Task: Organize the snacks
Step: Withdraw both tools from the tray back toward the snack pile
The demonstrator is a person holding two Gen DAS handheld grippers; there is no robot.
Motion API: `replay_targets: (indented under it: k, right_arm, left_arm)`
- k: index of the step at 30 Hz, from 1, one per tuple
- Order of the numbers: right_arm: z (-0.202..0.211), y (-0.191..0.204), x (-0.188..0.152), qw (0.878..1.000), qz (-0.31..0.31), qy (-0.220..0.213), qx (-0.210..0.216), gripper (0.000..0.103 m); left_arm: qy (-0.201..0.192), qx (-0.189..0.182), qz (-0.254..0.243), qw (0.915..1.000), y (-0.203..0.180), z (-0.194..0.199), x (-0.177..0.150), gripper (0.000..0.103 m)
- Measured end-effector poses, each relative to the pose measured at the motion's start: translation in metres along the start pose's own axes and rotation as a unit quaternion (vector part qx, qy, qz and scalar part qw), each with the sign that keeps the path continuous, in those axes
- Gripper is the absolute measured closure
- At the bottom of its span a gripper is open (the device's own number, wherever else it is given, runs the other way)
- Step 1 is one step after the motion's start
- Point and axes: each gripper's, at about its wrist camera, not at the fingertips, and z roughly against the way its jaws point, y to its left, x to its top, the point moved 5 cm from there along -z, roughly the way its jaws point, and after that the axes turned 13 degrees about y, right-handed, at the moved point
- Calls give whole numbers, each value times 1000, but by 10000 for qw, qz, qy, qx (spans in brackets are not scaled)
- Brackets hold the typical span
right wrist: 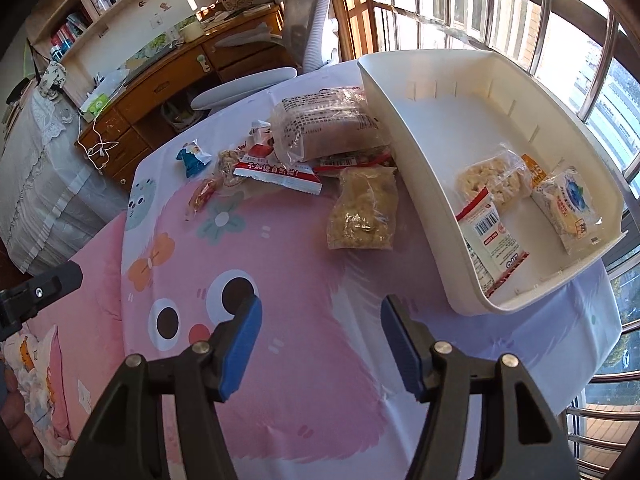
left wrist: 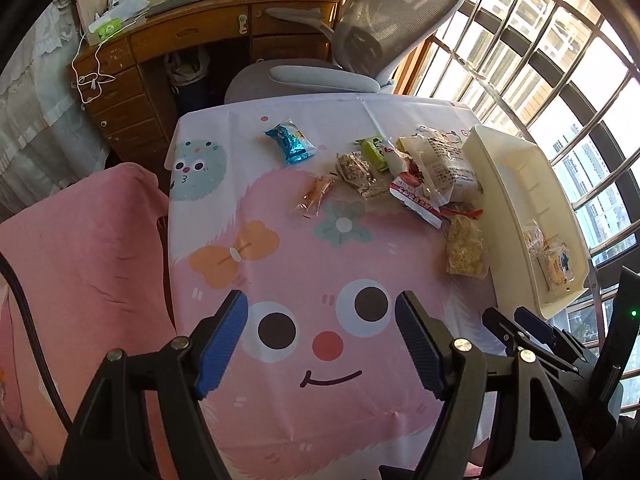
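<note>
Left gripper (left wrist: 322, 344): we hold it spread wide with nothing between its blue pads, above the cartoon face on the pink tablecloth (left wrist: 304, 264).
Right gripper (right wrist: 321, 342): we hold it just as wide and empty, low over the cloth, near the closest corner of the white bin (right wrist: 404, 128).
Nearest snack: a clear packet of pale puffed pieces (right wrist: 364, 208) lies flat on the cloth, just beside the bin's long wall.
Snack pile: a large clear bag with black print (right wrist: 324, 126) rests on top of a red-and-white wrapper (right wrist: 280, 174); a blue packet (left wrist: 291, 141) lies apart, farther out.
Inside the bin: we count 3 packets at its near end, among them a barcode-labelled one (right wrist: 490, 240).
Beyond: a grey mesh chair (left wrist: 384, 28) and a wooden desk (left wrist: 192, 36).
</note>
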Motion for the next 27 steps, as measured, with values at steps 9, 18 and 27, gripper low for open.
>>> replay_targets:
  k: [9, 18, 27]
  right_arm:
    - [-30, -5, 29, 9987, -276, -199, -373, 40]
    - [-58, -5, 48, 9952, -223, -468, -835, 38]
    - [-76, -6, 55, 9889, -331, -729, -1253, 32]
  left_arm:
    - [293, 147, -214, 9992, -2, -44, 52, 28]
    - [320, 308, -375, 9983, -5, -96, 94, 28]
    - [259, 409, -441, 9979, -6, -139, 122, 28]
